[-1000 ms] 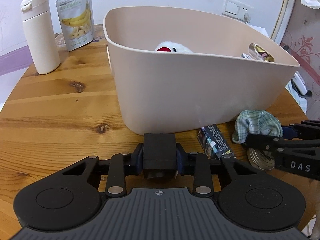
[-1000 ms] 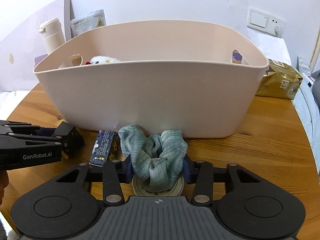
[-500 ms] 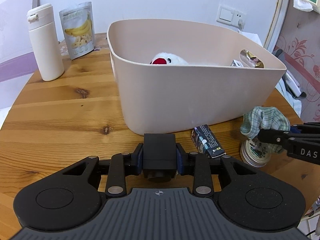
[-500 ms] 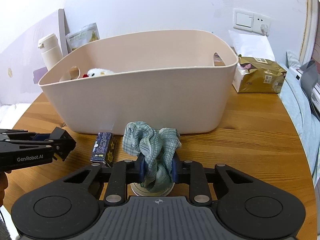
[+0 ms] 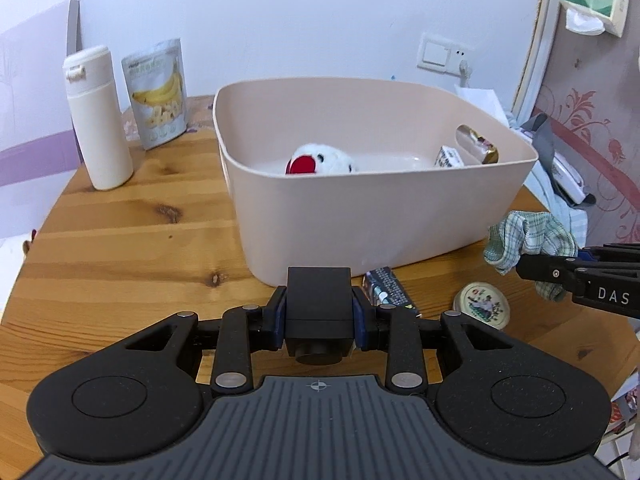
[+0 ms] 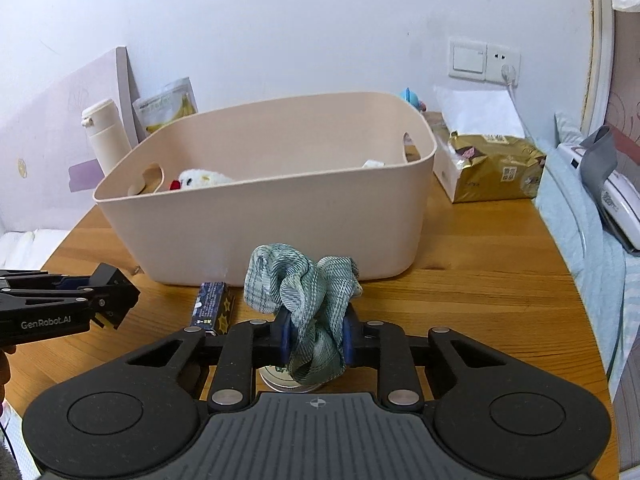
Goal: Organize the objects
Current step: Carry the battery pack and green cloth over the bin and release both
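Observation:
My left gripper point(image 5: 319, 322) is shut on a small black block point(image 5: 319, 292) and holds it above the wooden table point(image 5: 120, 248), in front of the beige bin point(image 5: 360, 220). My right gripper point(image 6: 314, 338) is shut on a crumpled green checked cloth point(image 6: 300, 292), lifted over a round tin point(image 6: 280, 380). In the left wrist view the cloth point(image 5: 528, 236) hangs from the right gripper point(image 5: 528, 268) above the tin point(image 5: 482, 306). A dark blue box point(image 5: 390, 286) lies against the bin's front wall. A white plush toy point(image 5: 320, 158) lies inside the bin.
A white bottle point(image 5: 100, 120) and a banana snack pouch point(image 5: 158, 92) stand at the table's back left. A gold packet point(image 6: 496, 168) and a white box sit right of the bin point(image 6: 260, 216). The table's right edge borders a bed point(image 6: 592, 240).
The right gripper's jaws closed on the cloth and lifted it off the tin. Both grippers rose and drew back from the bin, the left one still gripping the black block.

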Available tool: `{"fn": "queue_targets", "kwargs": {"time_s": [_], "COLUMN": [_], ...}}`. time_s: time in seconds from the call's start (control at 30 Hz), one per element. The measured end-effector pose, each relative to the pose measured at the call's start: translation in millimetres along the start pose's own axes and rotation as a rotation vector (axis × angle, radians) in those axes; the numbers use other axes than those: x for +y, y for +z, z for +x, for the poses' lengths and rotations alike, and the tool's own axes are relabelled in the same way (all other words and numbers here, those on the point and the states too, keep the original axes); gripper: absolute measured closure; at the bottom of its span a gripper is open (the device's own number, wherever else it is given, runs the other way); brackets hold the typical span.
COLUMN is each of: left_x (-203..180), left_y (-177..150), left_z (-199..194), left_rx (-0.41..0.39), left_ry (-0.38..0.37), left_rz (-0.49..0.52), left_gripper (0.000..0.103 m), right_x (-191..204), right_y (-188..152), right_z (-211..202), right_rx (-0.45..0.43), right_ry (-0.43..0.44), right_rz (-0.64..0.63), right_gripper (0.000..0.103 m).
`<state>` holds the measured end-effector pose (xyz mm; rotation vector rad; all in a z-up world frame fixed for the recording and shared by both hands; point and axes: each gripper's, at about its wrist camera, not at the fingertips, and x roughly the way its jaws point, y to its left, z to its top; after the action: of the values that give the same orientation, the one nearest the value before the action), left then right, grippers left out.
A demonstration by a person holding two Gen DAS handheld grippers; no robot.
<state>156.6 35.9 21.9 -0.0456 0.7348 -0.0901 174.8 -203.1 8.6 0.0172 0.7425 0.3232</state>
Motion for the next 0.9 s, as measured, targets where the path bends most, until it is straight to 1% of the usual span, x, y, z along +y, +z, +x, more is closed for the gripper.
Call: {"fn": "queue_targets", "kwargs": {"time_s": [0.27,0.57,0.67,0.9], "left_x": [-6.2,-10.1,-9.8,-4.8], "left_y": [11.0,34.6,44.5,69.9], "left_z": [-19.3,-36.3,-38.2,-33.3], "left_rx": [-0.056,-0.136,-0.153,-0.182], "left_ry": [-0.008,-0.026,-0.036,-0.032], "left_rz": [0.031,0.057,0.053,0.061], "left_gripper": [0.071,0.071,0.071,0.071], "right_x": [-1.5,-9.5,-11.1,-13.5], "right_y": [7.1,24.9,33.1,56.4], "right_z": [-19.9,-35.5,-38.9,-41.7], "right_rx": [-0.05,-0.122,-0.141,-0.188], "right_ry": [-0.002,-0.028,-0.036,-0.04], "right_rz": [0.0,0.016,0.015,0.012], "right_gripper": [0.08,0.08,0.08,0.08]}}
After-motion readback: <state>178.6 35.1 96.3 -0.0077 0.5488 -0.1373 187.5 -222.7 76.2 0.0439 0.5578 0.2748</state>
